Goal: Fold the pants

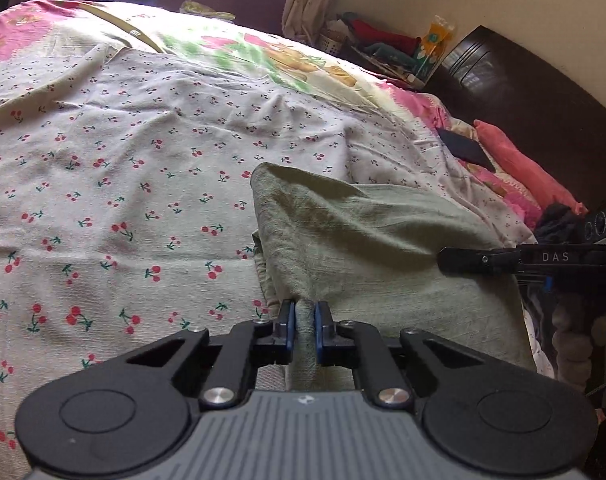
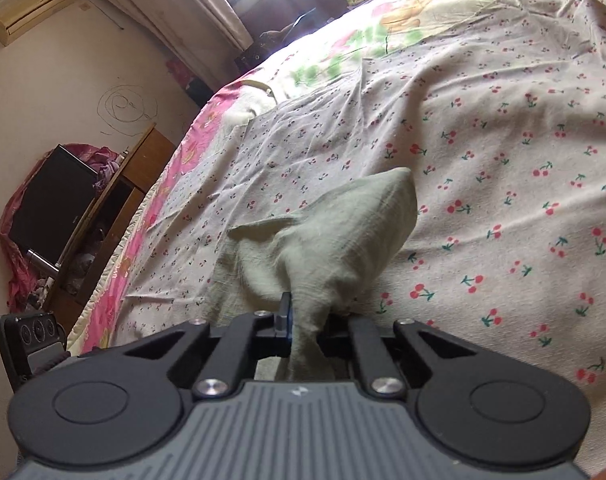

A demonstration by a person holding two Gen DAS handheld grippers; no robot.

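Pale green pants [image 1: 367, 240] lie on a cherry-print sheet [image 1: 123, 168] spread over the bed. My left gripper [image 1: 304, 316] is shut on a pinched ridge of the green cloth at the near edge. From the right of the left wrist view my right gripper [image 1: 443, 261] reaches in, its tip on the same cloth. In the right wrist view the pants [image 2: 343, 232] rise in a peak off the cherry-print sheet [image 2: 503, 160], and my right gripper [image 2: 307, 320] is shut on a bunch of cloth that hides its right finger.
A dark phone [image 1: 465, 148] and a pink pillow [image 1: 523, 168] lie by the dark headboard [image 1: 523, 92]. A basket of clutter [image 1: 375, 48] stands beyond the bed. A low wooden cabinet with a black screen [image 2: 55, 208] stands beside the bed's left edge.
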